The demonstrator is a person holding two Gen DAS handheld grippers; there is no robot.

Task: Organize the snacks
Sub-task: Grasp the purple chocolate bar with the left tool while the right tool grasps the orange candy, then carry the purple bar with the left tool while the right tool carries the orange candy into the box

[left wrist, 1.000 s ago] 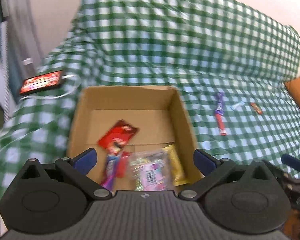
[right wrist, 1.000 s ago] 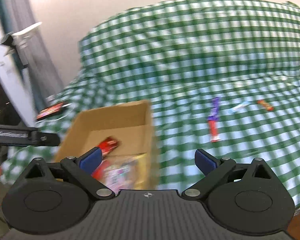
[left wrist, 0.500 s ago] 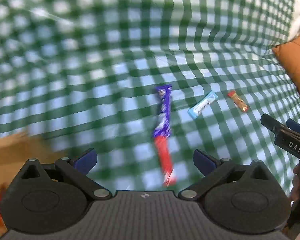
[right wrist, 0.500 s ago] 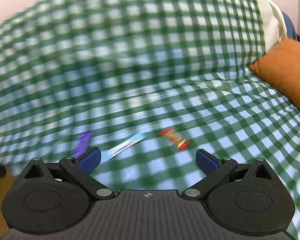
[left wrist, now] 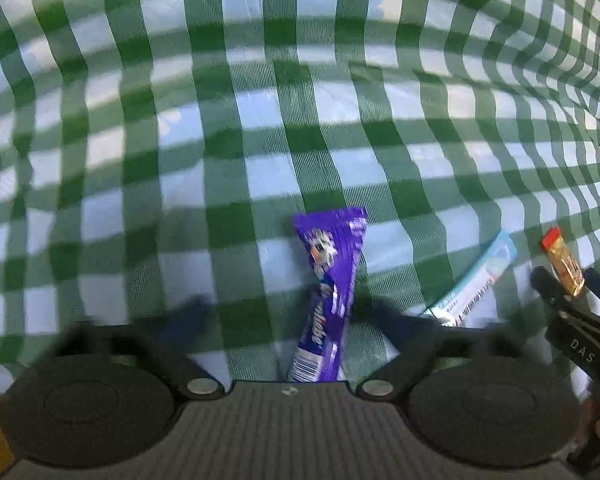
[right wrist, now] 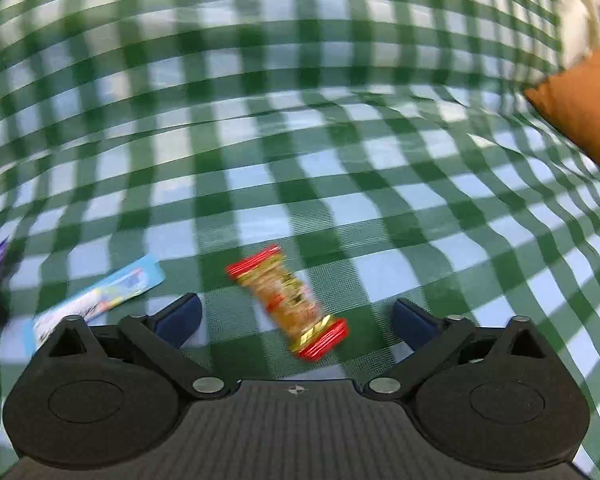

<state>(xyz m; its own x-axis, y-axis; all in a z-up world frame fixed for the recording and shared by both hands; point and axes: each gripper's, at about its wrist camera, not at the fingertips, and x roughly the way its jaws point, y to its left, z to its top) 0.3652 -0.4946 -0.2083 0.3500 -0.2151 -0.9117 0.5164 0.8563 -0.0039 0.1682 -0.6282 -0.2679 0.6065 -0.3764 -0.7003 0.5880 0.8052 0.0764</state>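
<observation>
Gingham cover (left wrist: 260, 120) is soft and may bunch under either grasp. Left gripper (left wrist: 288, 316), jaws apart, straddles the purple bar (left wrist: 332, 292); right gripper (right wrist: 296, 316), jaws apart, straddles the red-gold candy (right wrist: 288, 304), small enough to slip.

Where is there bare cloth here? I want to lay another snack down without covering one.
Bare cloth spreads beyond all the snacks, and right of the gold bar up to the orange cushion. It is crowded in the row of purple bar, blue packet and gold bar, where both open grippers, left and right, are.
</observation>
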